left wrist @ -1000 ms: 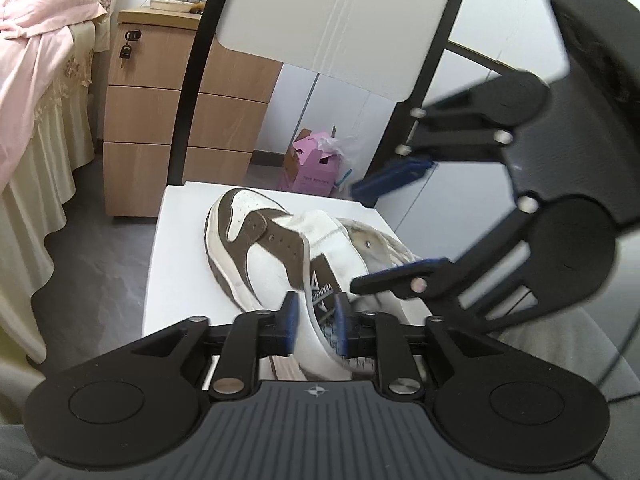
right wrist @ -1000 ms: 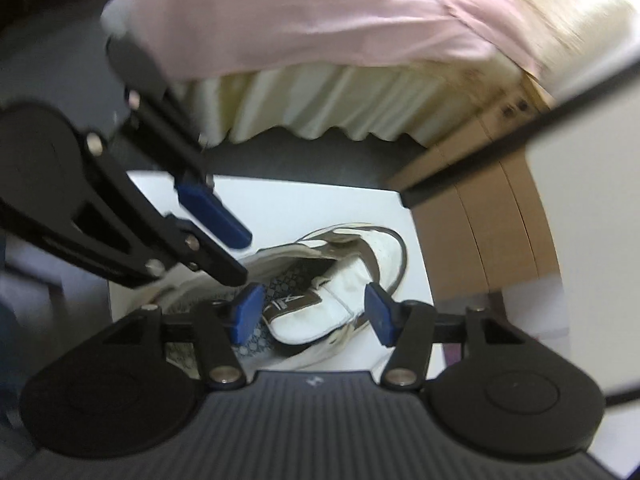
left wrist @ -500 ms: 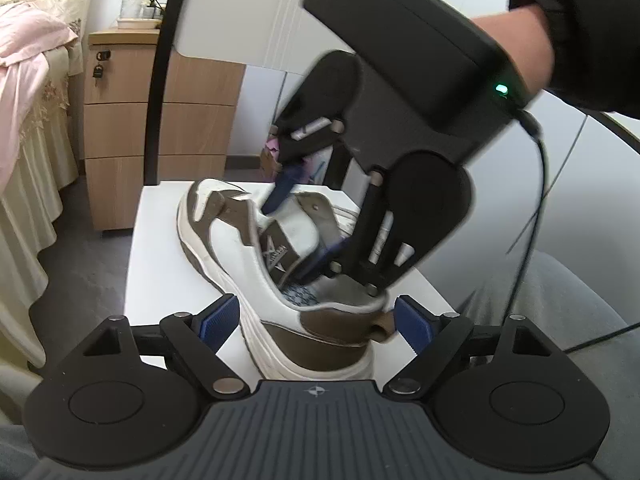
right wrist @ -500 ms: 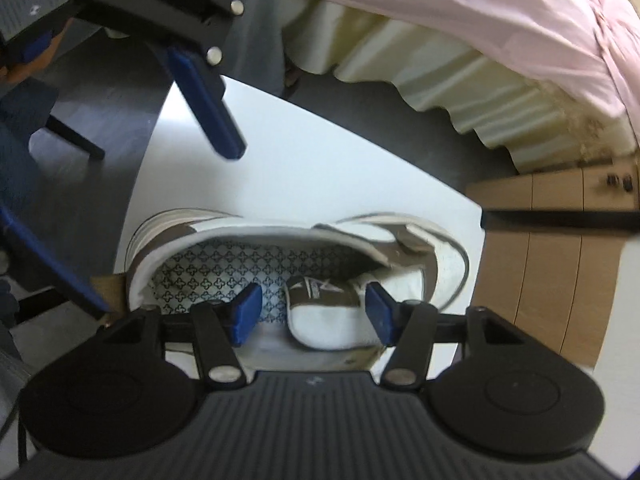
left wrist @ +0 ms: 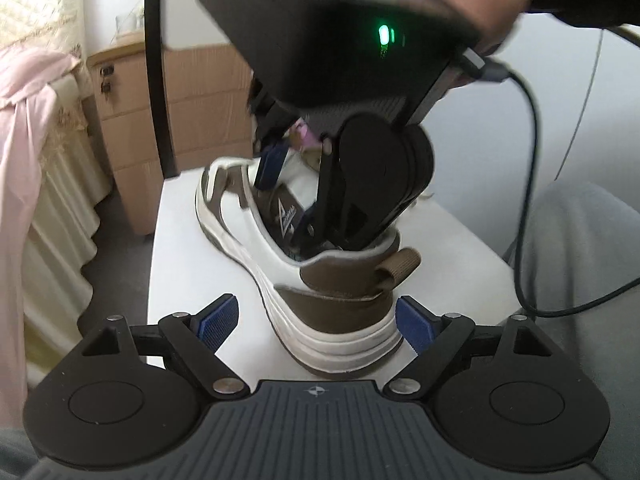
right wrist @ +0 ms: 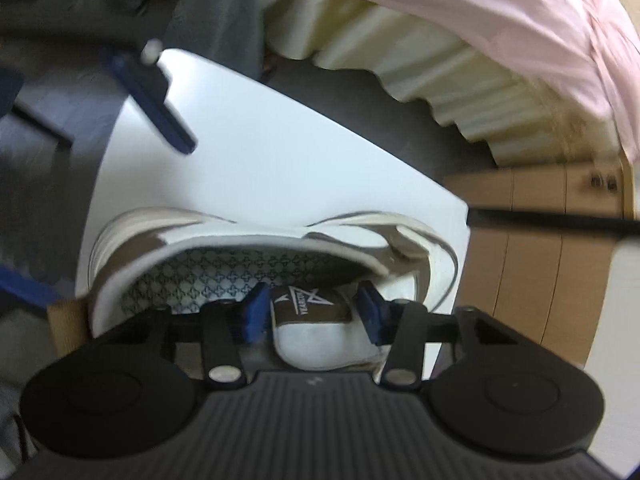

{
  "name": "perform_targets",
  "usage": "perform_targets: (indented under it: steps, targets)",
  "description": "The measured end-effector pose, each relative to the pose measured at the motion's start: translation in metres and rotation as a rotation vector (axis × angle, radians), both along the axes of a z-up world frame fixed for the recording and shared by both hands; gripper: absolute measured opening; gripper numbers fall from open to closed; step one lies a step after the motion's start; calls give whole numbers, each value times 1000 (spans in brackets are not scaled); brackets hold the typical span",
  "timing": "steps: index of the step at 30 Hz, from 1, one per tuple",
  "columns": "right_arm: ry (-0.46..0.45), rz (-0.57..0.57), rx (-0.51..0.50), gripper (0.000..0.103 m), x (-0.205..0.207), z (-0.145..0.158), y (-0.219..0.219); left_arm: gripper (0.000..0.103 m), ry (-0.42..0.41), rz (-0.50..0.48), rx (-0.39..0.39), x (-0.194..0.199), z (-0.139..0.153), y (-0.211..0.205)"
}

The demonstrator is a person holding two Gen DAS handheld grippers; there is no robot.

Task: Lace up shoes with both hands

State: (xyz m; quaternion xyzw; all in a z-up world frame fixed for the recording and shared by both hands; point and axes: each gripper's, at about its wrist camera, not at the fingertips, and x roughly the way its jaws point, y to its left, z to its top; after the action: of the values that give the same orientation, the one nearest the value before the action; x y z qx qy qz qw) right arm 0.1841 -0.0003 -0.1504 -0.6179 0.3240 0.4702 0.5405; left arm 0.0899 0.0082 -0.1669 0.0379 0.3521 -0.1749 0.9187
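Leather sneaker (left wrist: 304, 264), ribbed sole, between spread left gripper (left wrist: 316, 322) fingers (left wrist: 218, 320).

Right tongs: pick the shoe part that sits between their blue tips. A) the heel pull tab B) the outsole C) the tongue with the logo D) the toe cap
C: in the right wrist view the open right tongs straddle the tongue of the shoe, a blue tip on either side of its logo patch.

I've spread my left gripper (left wrist: 316, 322) wide behind the shoe (left wrist: 304, 248) heel; my right gripper (right wrist: 312, 312) dropped over its tongue (right wrist: 308, 304).
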Motion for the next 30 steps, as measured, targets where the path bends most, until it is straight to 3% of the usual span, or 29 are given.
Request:
perform_targets:
  steps: [3,5,6,9,14,20,22,23,30]
  targets:
    - [13,-129,64,43,4,5,-2,88,-21,13,-1,1,-2,-3]
    - [47,-238,115,5,11,11,-3,88,-25,30,8,2,-5,-5]
    - [64,-292,141,0,15,14,-4,88,-23,39,10,4,-6,-6]
    - [100,-389,184,0,25,19,-8,88,-24,76,20,14,-10,-9]
    - [108,-371,205,1,23,25,-10,88,-22,86,-4,17,-9,-12]
    - [67,-272,222,6,11,40,-14,88,-63,93,-21,14,-8,-19]
    - [65,-227,198,34,8,42,-14,88,-83,116,-22,16,-8,-22]
    - [58,-201,182,39,6,42,-14,89,-89,126,-21,18,-9,-21]
    - [30,-43,33,52,3,25,-1,77,-129,87,22,17,-9,-23]
